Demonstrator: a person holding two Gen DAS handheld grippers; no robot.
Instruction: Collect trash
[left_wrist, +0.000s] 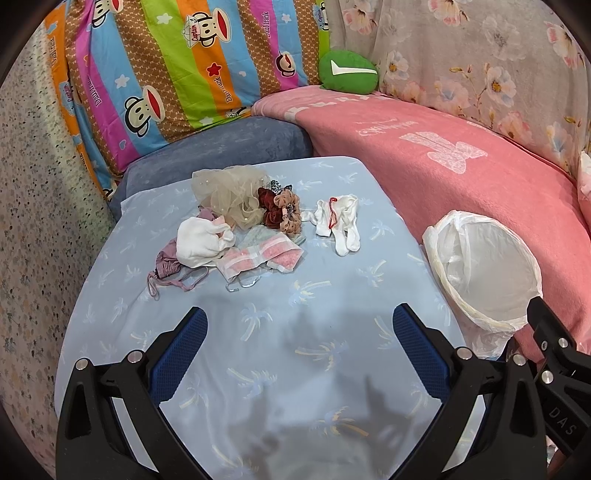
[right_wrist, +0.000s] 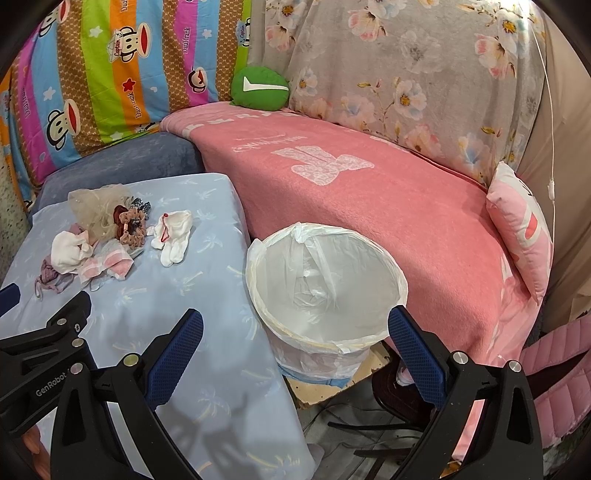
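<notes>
Both grippers, left (left_wrist: 299, 354) and right (right_wrist: 295, 354), hover with jaws apart and empty. Trash pile (left_wrist: 236, 221) sits mid-bench (left_wrist: 295, 369), well apart from the lined bin (right_wrist: 325, 284); tangled fabrics could snag and drop before reaching it.

bare cloth (left_wrist: 295, 332) before pile (left_wrist: 240, 221); bin (right_wrist: 325, 280) mouth unobstructed

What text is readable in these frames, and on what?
"DAS": right tool body, seen from the left wrist view.
"GenRobot": left tool body, seen from the right wrist view.
"Captain": striped monkey-print cover.
"Davfrank", roughly: same cover, unsure.
Pink blanket script: upside down, unreadable.
</notes>
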